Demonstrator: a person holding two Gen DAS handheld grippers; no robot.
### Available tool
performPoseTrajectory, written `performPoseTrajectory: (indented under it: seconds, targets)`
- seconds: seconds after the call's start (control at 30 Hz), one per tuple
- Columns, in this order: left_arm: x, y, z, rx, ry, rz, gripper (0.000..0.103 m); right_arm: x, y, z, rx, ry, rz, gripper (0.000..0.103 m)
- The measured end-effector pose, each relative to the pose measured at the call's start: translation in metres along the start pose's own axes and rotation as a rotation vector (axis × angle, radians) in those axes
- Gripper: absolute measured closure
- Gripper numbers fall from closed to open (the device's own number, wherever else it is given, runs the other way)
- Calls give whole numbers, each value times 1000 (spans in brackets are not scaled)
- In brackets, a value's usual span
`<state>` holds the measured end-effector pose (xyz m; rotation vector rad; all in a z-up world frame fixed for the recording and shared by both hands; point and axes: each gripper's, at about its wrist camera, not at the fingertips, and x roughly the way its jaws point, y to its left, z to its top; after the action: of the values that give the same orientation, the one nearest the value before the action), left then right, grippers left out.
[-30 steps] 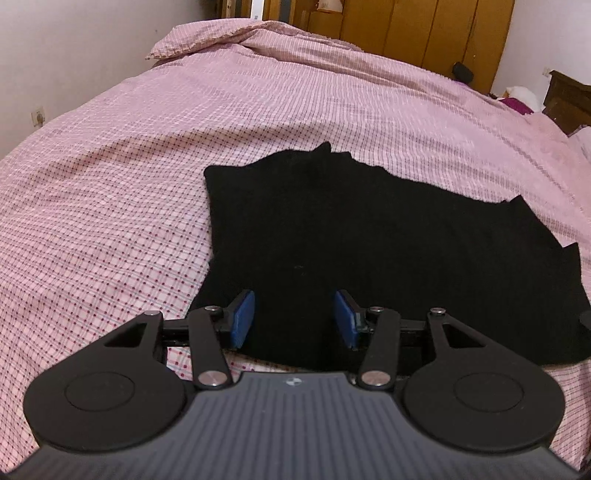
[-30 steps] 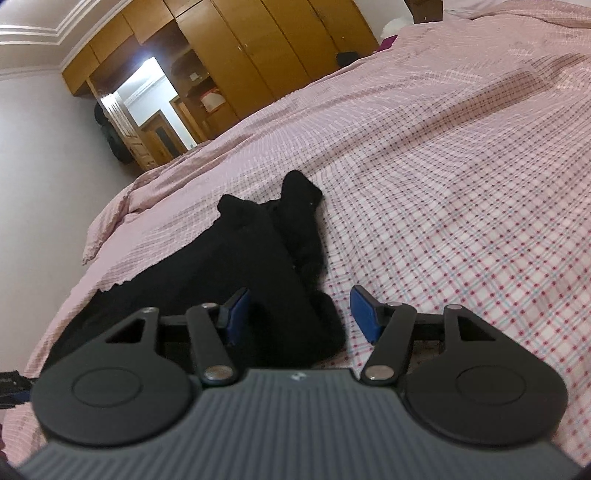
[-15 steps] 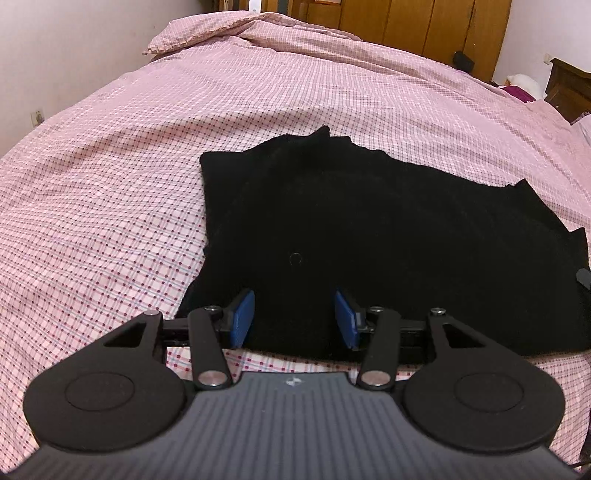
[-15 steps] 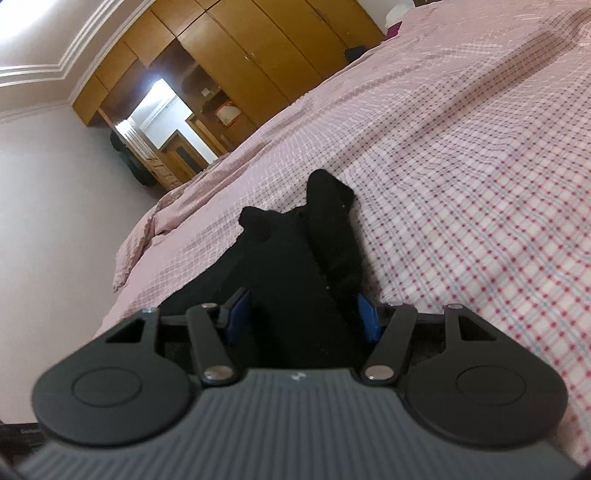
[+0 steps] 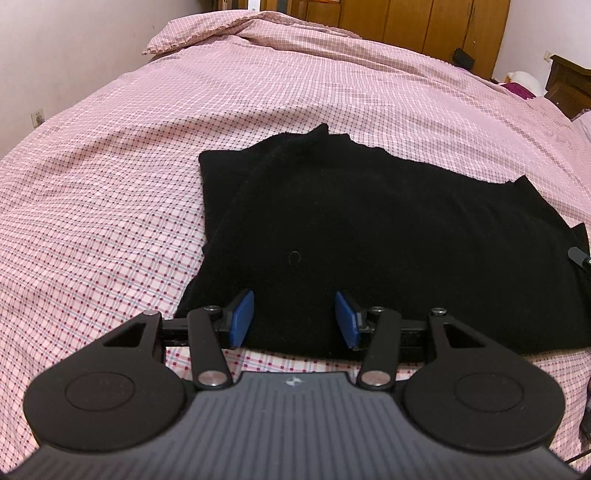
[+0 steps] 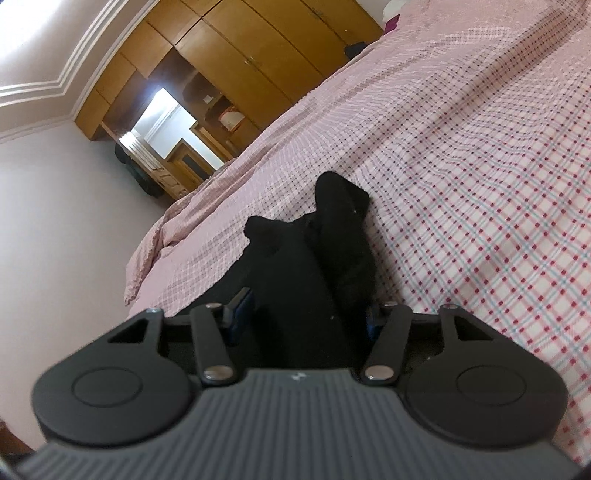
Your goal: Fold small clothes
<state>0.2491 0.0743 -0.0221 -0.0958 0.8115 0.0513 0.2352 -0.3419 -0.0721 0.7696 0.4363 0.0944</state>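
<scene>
A black garment (image 5: 369, 229) lies spread flat on the pink checked bedcover (image 5: 110, 184). My left gripper (image 5: 293, 319) is open just above the garment's near hem, its blue pads (image 5: 240, 319) apart with the cloth below and beyond them. In the right wrist view the garment (image 6: 332, 229) runs away from me as a bunched dark strip. My right gripper (image 6: 306, 319) is low at its near end and its jaws are closing, with the cloth between them. The cloth hides most of the right pad, and I cannot see the pads pressing on it.
Wooden wardrobes (image 6: 258, 66) stand beyond the bed. The bedcover is bunched into a fold (image 5: 207, 33) at the far left corner, by the white wall (image 6: 55, 240). A dark wooden cabinet (image 5: 569, 88) stands at the right. Bare bedcover (image 6: 480, 184) surrounds the garment.
My right gripper has moved in over the garment's end and rolled, and its jaws have narrowed around the cloth. The left gripper has kept still and open.
</scene>
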Motion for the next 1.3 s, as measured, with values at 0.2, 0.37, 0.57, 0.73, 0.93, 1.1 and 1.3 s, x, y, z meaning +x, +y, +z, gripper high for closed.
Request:
performPoseTrajectory:
  seconds: [0.2,0.37,0.57,0.73,0.93,1.1,1.3]
  targets:
    - [-1,1,2,-3,11,-5,48,0,-5,2,29,1,0,55]
    - [0,1,3,-2,18,-5,48,0,-6,3,48,8,-8,66]
    - [-4,2,3,-4,21,-13,48,-4,-15,8,131,28,56,83]
    - [-7,5,4,-7,19,-21,48,-9,-10,14,191,28,102,84]
    - [-13,12,6,-20,10,-18,48,-11,18,22,197,22,128,85]
    - [-20,20,8,-26,-2,-14,48,-6,54,25,173,24,177,85]
    - [-28,36,12,-36,-25,-4,48,5,100,23,105,32,212,85]
